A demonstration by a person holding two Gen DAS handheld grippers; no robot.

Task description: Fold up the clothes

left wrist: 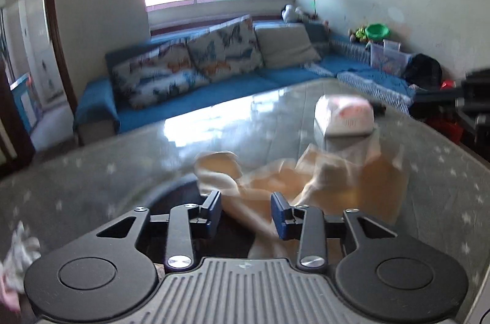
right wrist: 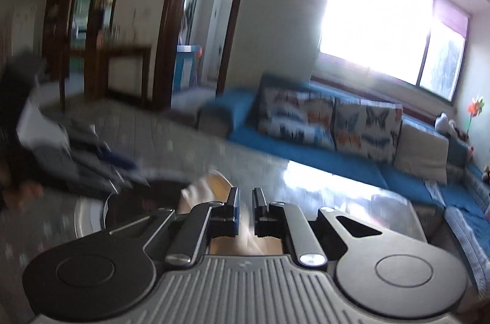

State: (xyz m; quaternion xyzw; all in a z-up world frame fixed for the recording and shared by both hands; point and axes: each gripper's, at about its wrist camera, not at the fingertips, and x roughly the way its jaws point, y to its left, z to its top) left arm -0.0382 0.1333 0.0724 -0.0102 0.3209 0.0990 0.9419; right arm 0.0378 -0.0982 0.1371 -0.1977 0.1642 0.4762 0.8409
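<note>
**Tan garment bunched on worktop, right hand-held gripper pinching it**

Left wrist view: left hand-held gripper (left wrist: 246, 209) is hovering released, jaws wide apart, over the garment (left wrist: 306, 183). The garment is lying crumpled on the glossy worktop (left wrist: 214, 128), tan and cream, blurred, folds unclear. Only this view is showing a white box (left wrist: 343, 117) just behind the garment and the sofa (left wrist: 214, 69) beyond.

Right wrist view: right hand-held gripper (right wrist: 245, 201) is clenching on the garment (right wrist: 211, 186), jaws nearly together with pale cloth running between them. Only this view is showing a dark blurred clothes pile (right wrist: 85, 158) at left and a doorway (right wrist: 208, 17).
</note>
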